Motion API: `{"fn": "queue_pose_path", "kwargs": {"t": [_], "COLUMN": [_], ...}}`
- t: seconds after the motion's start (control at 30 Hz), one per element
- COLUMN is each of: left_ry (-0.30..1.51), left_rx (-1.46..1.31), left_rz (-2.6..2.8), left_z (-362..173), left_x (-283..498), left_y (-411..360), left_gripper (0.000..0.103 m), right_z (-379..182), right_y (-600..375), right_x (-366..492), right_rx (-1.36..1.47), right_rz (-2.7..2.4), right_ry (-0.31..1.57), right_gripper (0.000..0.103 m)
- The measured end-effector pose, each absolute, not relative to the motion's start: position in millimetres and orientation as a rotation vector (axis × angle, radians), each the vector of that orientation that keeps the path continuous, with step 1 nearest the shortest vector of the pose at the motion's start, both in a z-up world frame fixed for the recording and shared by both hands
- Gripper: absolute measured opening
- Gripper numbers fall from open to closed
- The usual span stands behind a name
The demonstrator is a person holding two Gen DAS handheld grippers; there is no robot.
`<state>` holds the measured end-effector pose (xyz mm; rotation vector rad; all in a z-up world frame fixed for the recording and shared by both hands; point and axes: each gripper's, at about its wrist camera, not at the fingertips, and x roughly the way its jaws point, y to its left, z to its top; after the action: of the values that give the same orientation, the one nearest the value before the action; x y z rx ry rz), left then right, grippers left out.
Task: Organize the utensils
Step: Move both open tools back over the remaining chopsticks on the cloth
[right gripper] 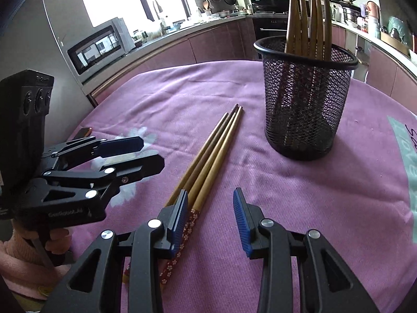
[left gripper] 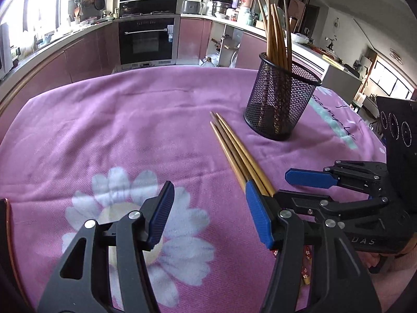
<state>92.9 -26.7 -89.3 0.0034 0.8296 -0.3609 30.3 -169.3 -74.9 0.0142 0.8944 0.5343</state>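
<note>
Four loose brown wooden chopsticks (right gripper: 208, 156) lie on my pink cloth-covered surface (right gripper: 325, 195) near the black wire-mesh cup (right gripper: 305, 104); my right hand-held gripper (right gripper: 209, 221) hides their patterned handle ends. Its jaws stand apart around nothing. My left hand-held gripper (left gripper: 208, 216) gapes empty beside them.

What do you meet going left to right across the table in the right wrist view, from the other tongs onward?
Left tongs → loose chopsticks lying flat on the pink cloth → black mesh holder with chopsticks standing in it.
</note>
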Motion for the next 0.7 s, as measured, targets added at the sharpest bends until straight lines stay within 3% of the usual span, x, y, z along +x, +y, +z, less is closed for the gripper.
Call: {"fn": "queue_pose_path", "kwargs": {"t": [0.43, 0.7], "left_ry": [0.849, 0.866], "left_rx": [0.025, 0.050], "left_rz": [-0.385, -0.393], "left_z": [-97, -103], "left_x": [94, 96], "left_y": [-36, -45], "left_gripper": [0.057, 0.057], "right_z": [-76, -76], "right_y": [-164, -168], "right_x": [32, 32], "right_rx": [-0.036, -0.030], "right_rz": [0.514, 0.501], "right_ry": [0.892, 0.898], "right_gripper": [0.033, 0.027]}}
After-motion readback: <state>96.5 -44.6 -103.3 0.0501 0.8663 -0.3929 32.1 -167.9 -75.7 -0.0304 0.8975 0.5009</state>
